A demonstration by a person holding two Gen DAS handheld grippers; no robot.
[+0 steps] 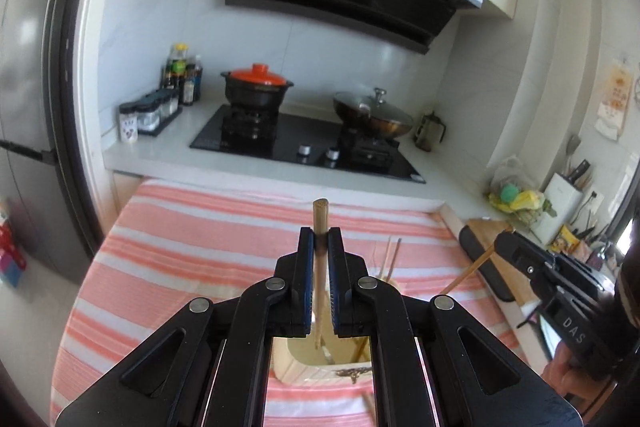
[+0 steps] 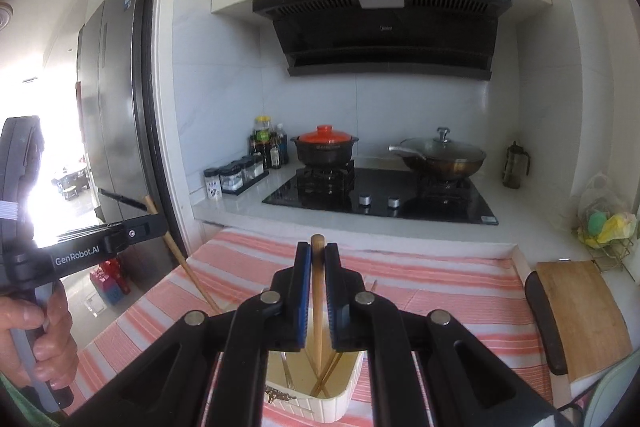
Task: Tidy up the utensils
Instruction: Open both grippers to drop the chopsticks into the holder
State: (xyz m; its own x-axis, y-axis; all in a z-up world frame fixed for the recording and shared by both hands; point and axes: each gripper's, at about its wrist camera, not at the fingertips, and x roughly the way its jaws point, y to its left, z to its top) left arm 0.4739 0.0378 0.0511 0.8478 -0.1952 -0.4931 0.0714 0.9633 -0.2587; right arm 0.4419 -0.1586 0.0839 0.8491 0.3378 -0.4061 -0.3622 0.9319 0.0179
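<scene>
My left gripper is shut on a wooden chopstick that stands upright over a cream utensil holder on the striped cloth. My right gripper is shut on another wooden chopstick, its lower end inside the same holder. Several utensils stand in the holder. The right gripper also shows at the right of the left wrist view, and the left gripper at the left of the right wrist view, each with its stick.
A pink-and-white striped cloth covers the table. Behind it is a black hob with an orange-lidded pot and a lidded wok. Spice jars stand at the left. A wooden cutting board lies at the right.
</scene>
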